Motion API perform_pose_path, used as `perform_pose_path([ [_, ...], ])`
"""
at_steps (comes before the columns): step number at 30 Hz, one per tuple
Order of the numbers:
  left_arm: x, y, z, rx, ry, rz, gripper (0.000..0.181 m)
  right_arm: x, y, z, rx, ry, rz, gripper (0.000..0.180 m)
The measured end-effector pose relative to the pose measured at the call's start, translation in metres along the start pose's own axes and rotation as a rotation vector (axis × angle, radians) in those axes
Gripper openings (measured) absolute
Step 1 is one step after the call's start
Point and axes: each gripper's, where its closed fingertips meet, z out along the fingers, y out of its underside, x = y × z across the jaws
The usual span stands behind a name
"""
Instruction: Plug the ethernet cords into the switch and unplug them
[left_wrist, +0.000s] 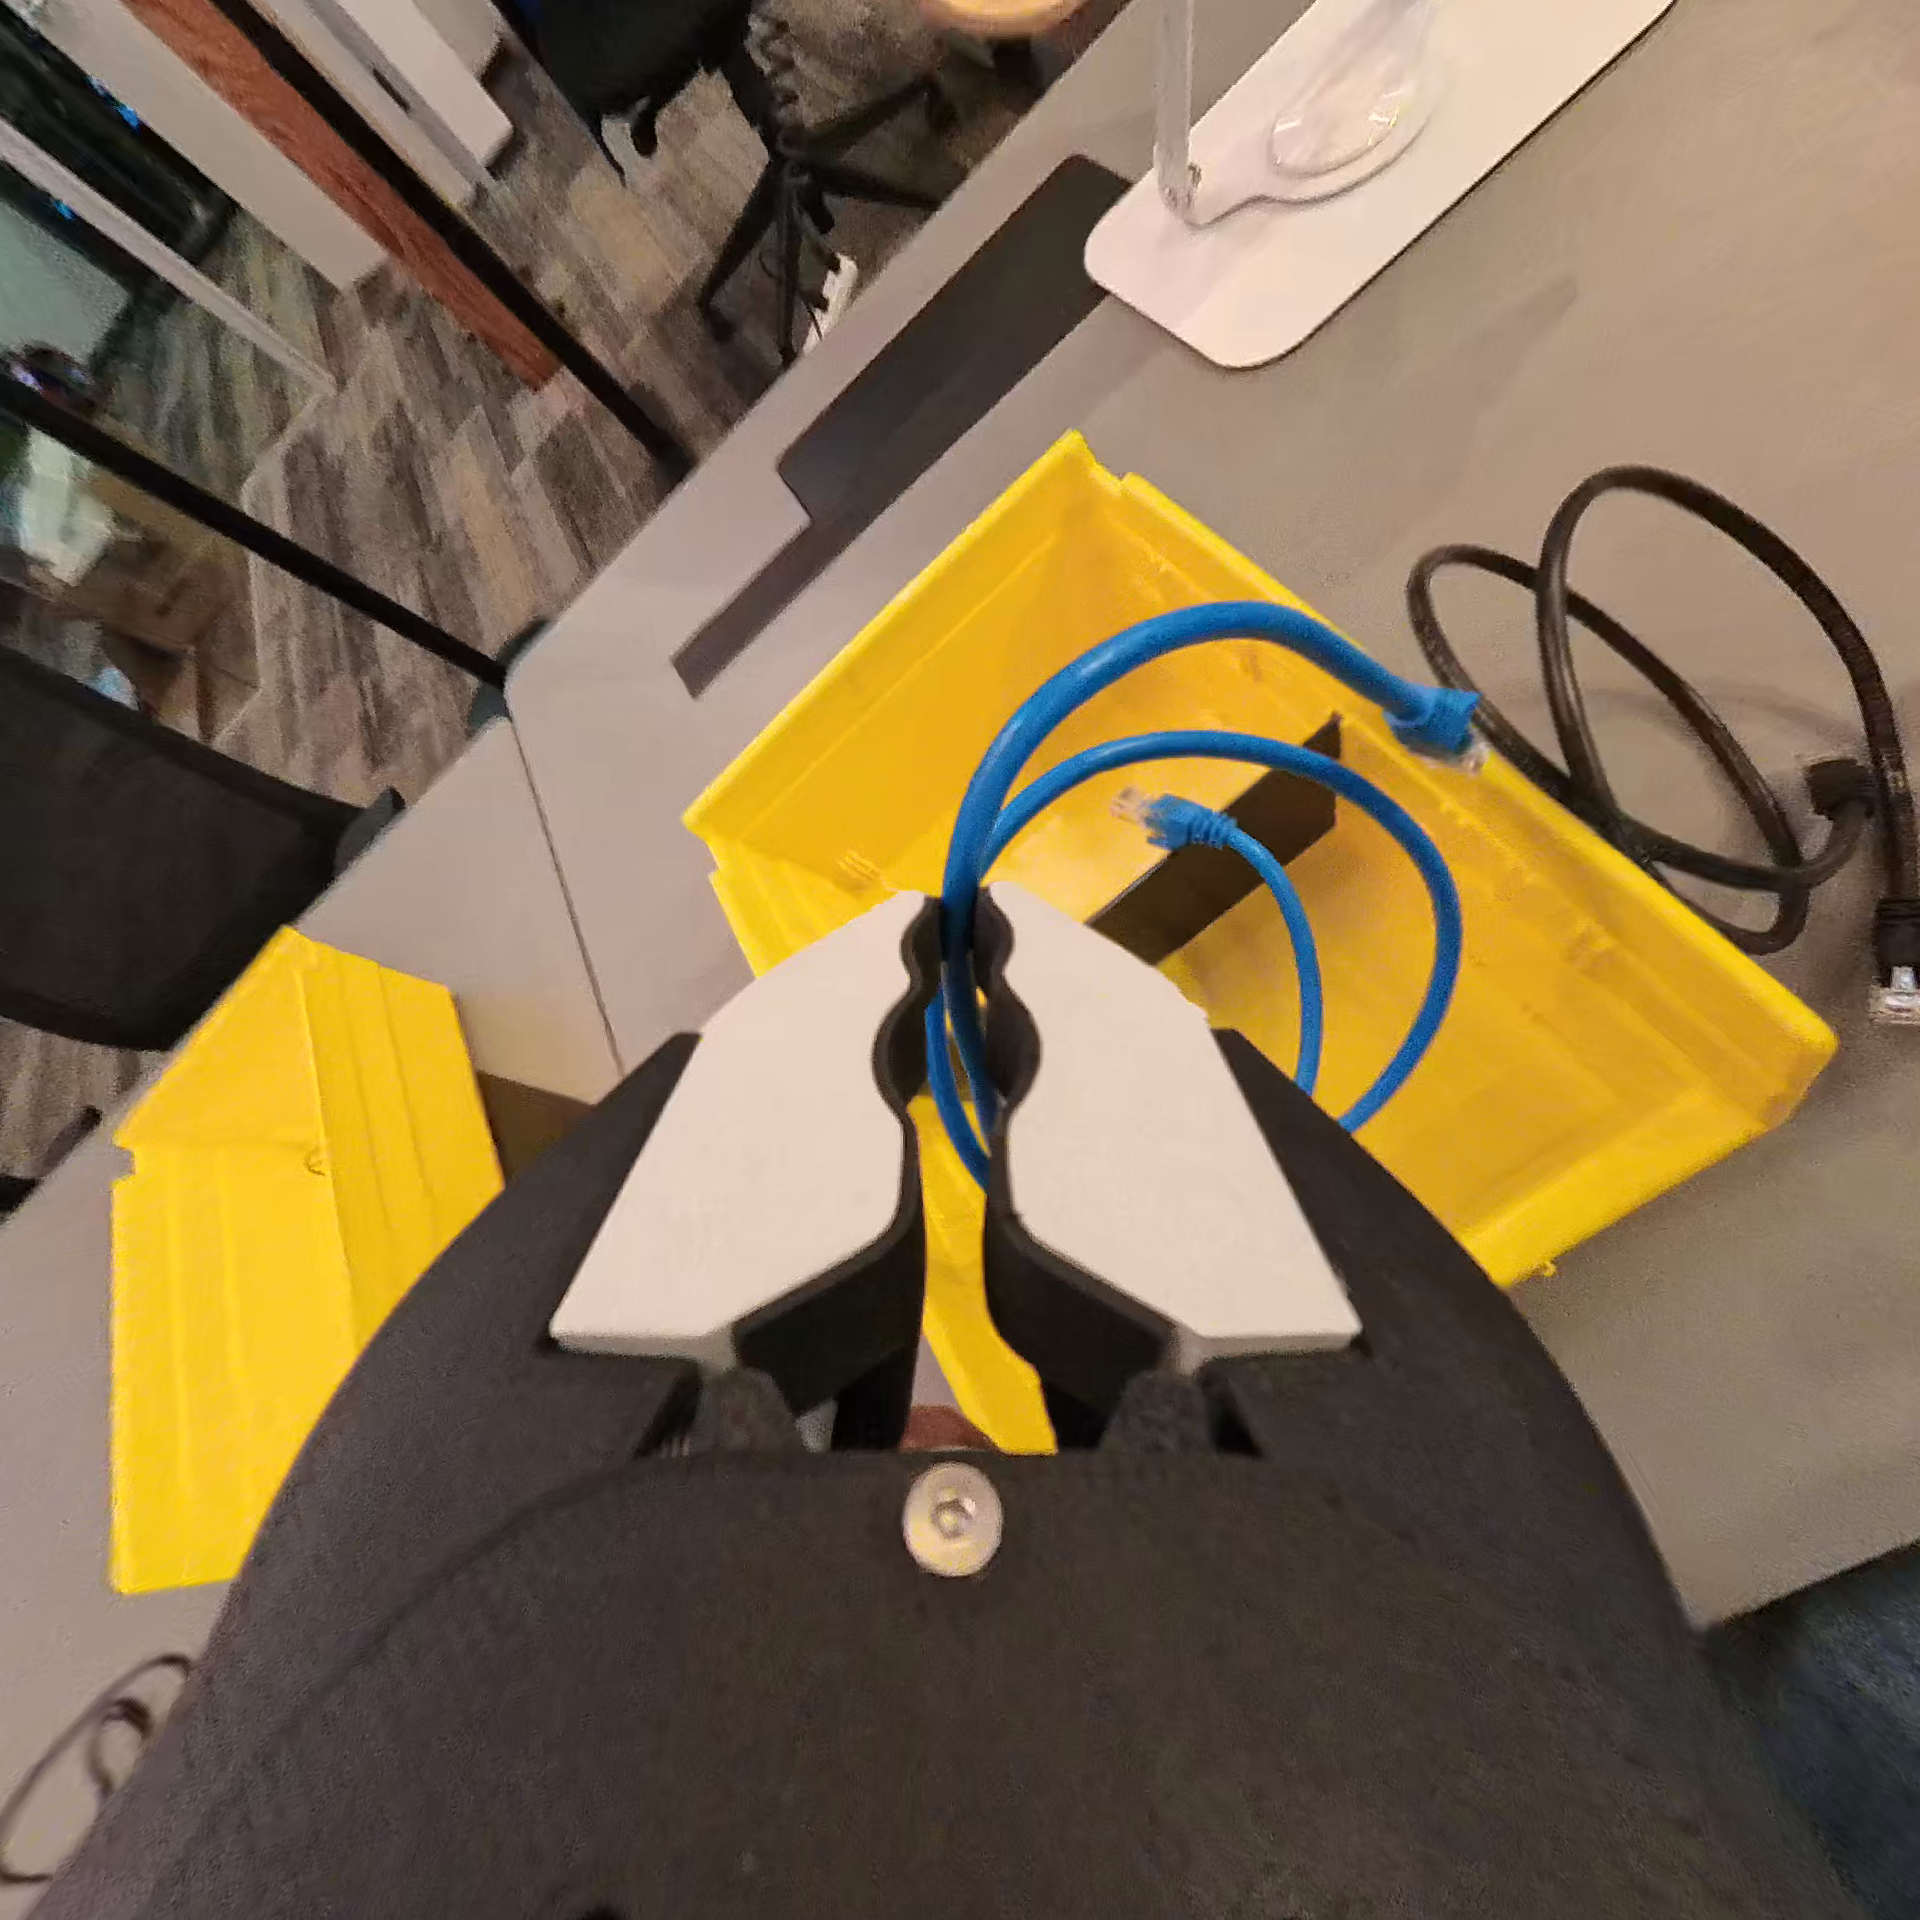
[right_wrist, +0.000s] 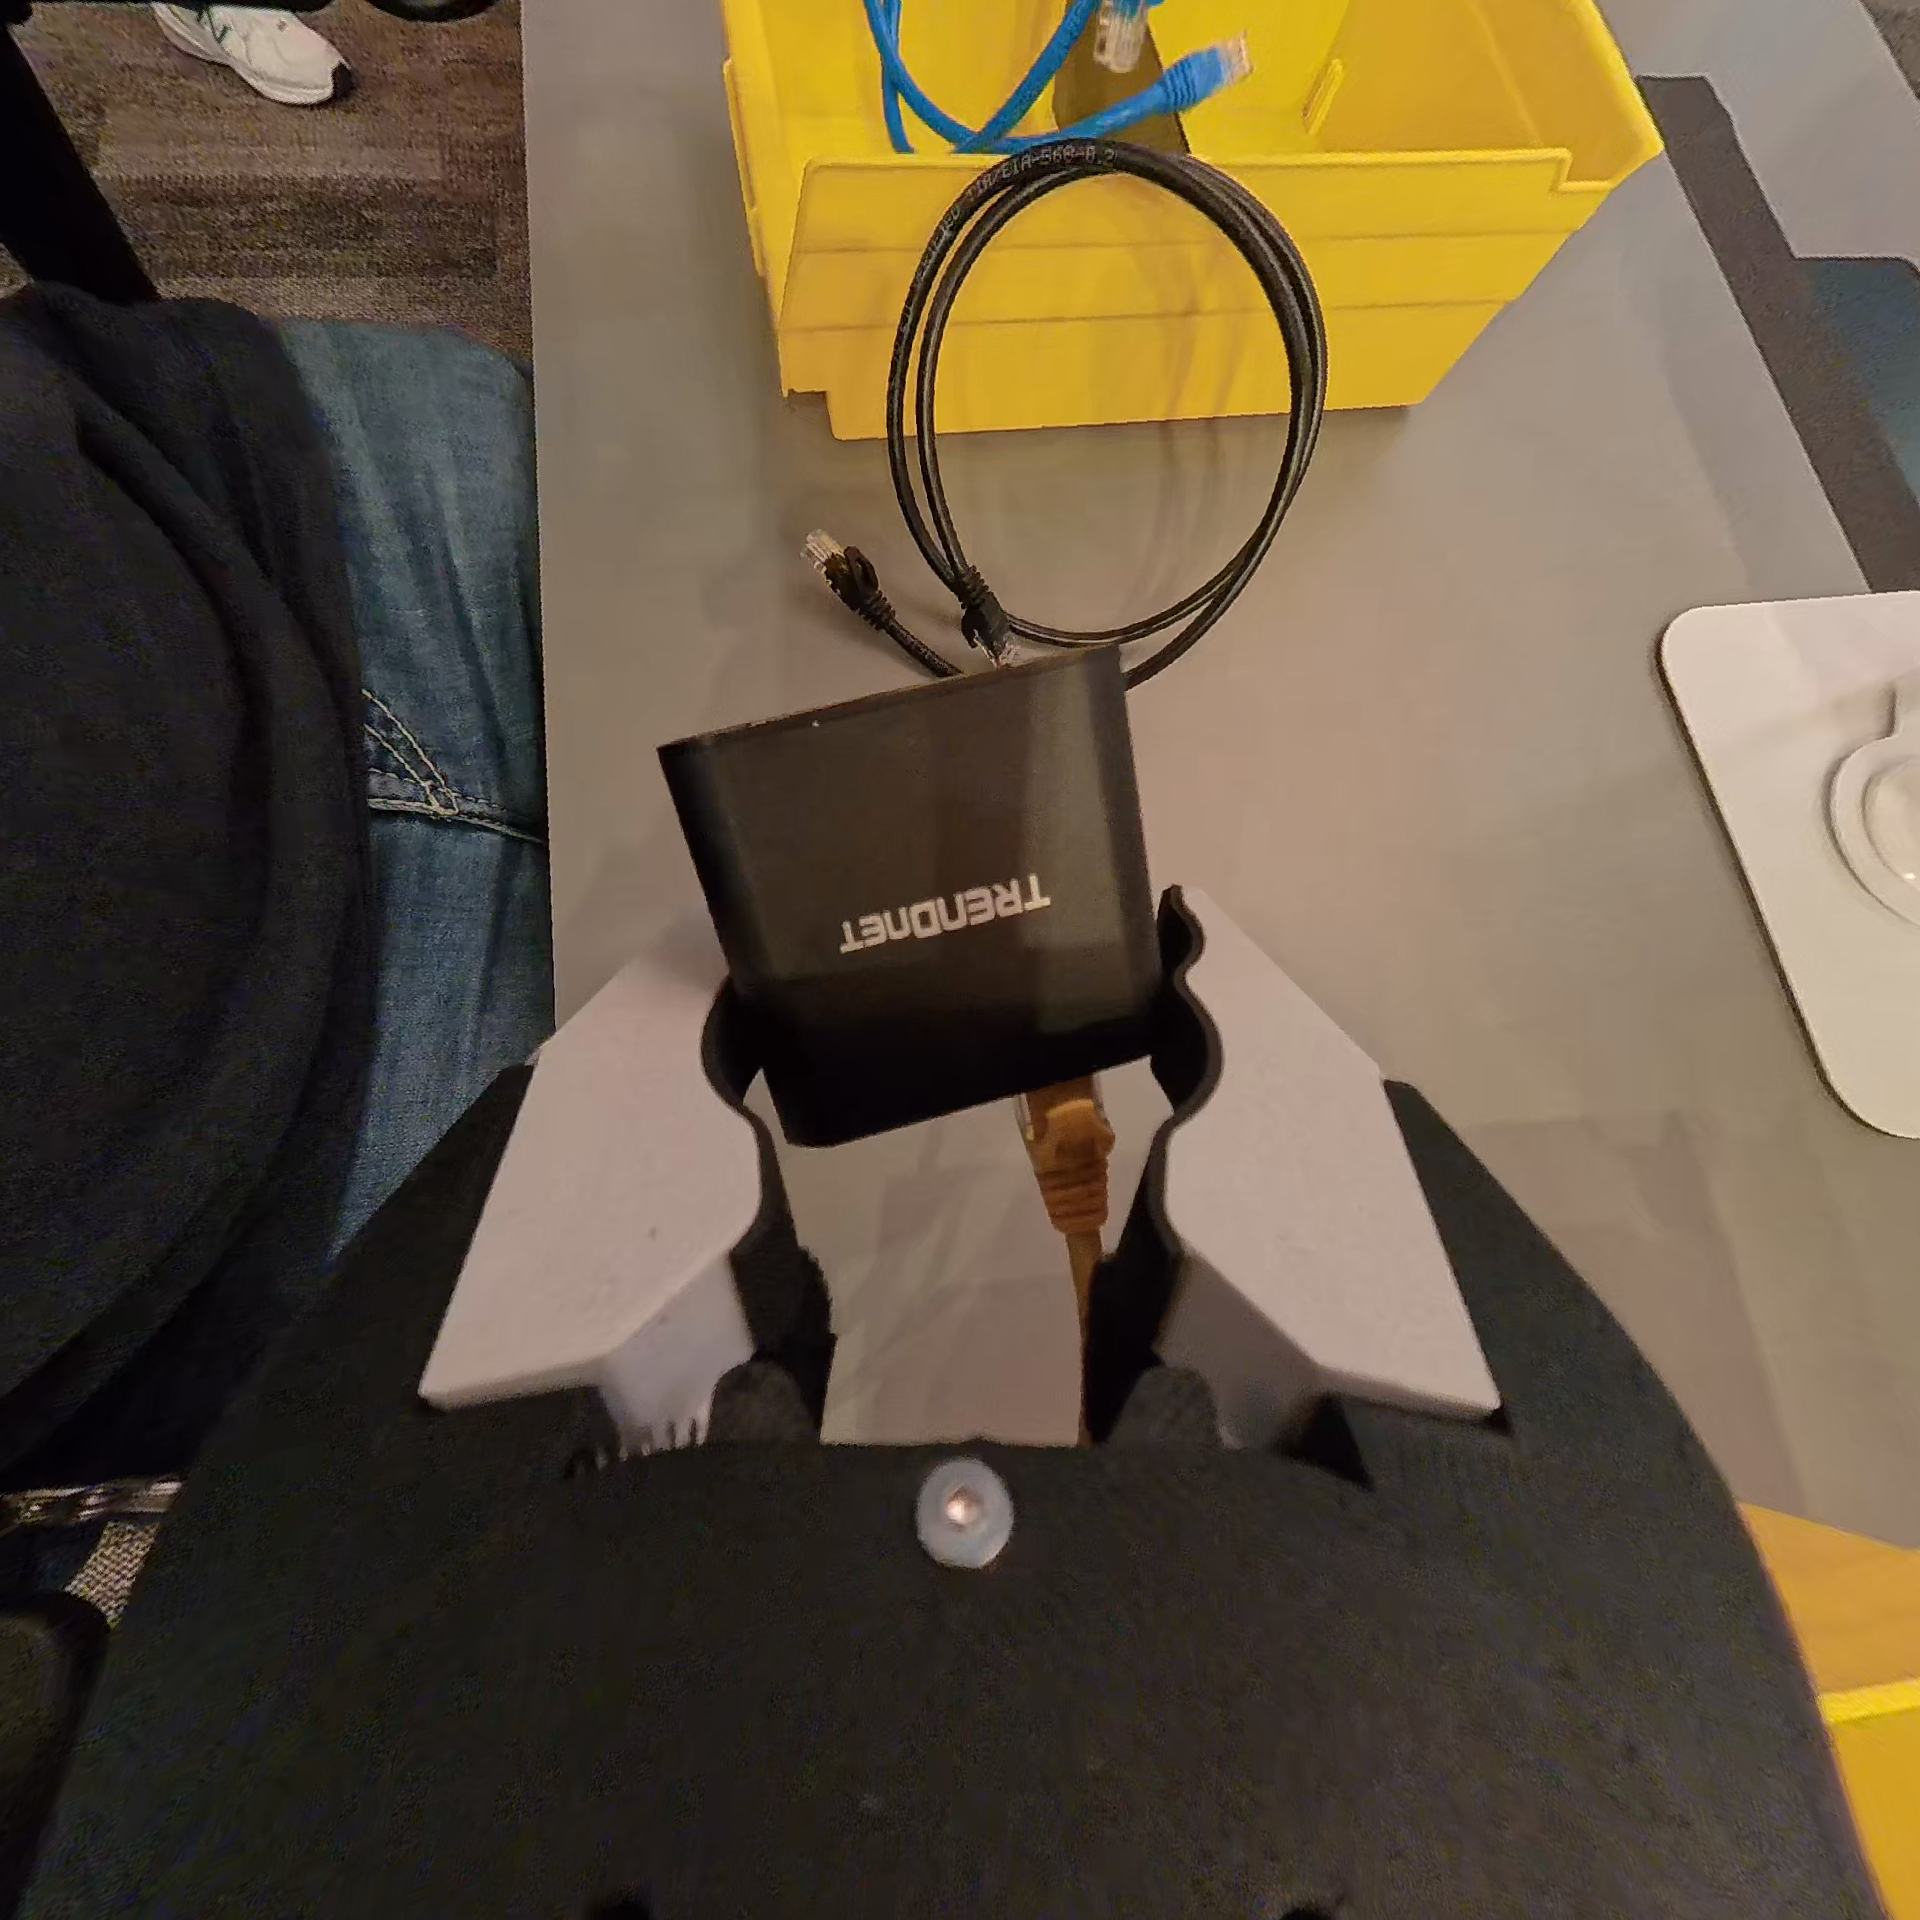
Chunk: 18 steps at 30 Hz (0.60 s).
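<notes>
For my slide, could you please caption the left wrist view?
Left gripper pinches a looped blue ethernet cord above a yellow bin.

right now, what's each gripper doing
left gripper: closed on the blue ethernet cord
right gripper: closed on the black switch

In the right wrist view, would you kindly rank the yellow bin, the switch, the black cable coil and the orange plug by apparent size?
1. Yellow bin, though cropped by the frame.
2. Switch and black cable coil: similar; the switch sits nearer the camera, so unranked.
3. Orange plug, clearly smallest.
</notes>
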Motion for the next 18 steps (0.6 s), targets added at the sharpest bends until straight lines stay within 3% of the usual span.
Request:
perform_pose_path([
  [3,0.010,0.043,0.018,-0.147,0.068,-0.061,0.006,0.000,0.000,0.000,0.006,-0.001,0.003,0.075],
  [4,0.014,0.057,0.026,-0.197,0.086,-0.072,0.013,0.000,0.000,0.000,0.009,-0.001,0.003,0.075],
  [6,0.014,0.070,0.033,-0.210,0.082,-0.086,0.051,0.000,0.000,0.000,0.011,0.000,0.006,0.075],
  [7,0.013,0.066,0.032,-0.182,0.080,-0.109,0.061,0.000,0.000,0.000,0.011,0.000,0.008,0.075],
  [10,0.010,0.021,0.005,0.002,0.000,-0.029,0.060,-0.001,0.005,0.000,0.001,-0.002,0.015,0.075],
  [13,0.053,-0.029,-0.018,0.138,0.038,0.190,0.049,-0.001,0.007,0.000,0.002,-0.002,0.021,0.075],
  [18,0.175,-0.032,-0.005,0.058,0.284,0.520,0.035,-0.003,0.005,0.003,0.023,-0.007,0.027,0.075],
])
